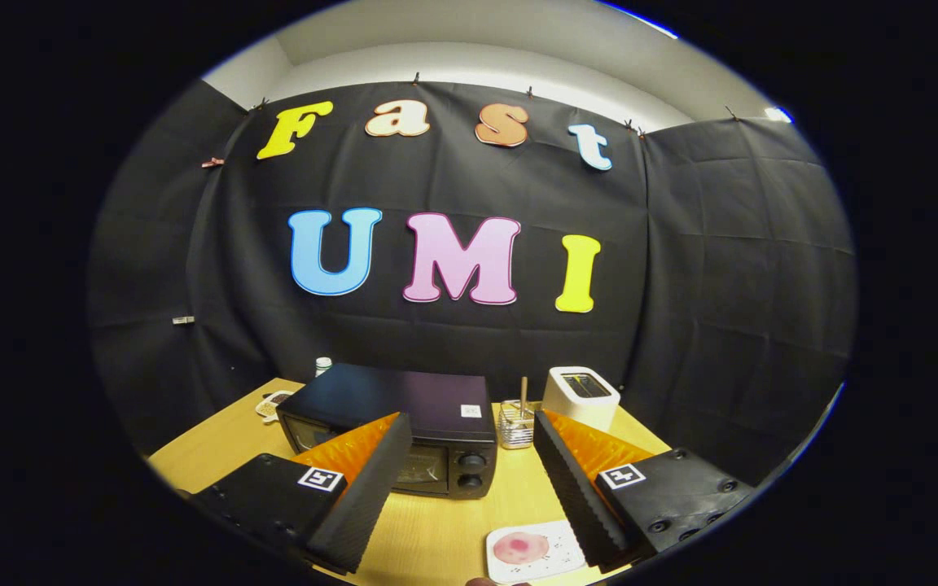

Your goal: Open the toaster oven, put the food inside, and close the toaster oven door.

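Note:
A black toaster oven [404,427] stands on the wooden table [453,529], its glass door shut and two knobs on its right side. It lies just beyond my left finger, which covers part of the door. A white square plate [536,552] with a pink round piece of food [520,547] sits on the table near me, by the inner side of my right finger. My gripper [473,439] hovers above the table, open, with nothing between its fingers.
A white slot toaster [581,397] stands at the back right of the table. A clear glass jar [516,423] with a stick in it stands between it and the oven. A small bottle [322,365] and a white item [269,404] lie behind the oven on the left.

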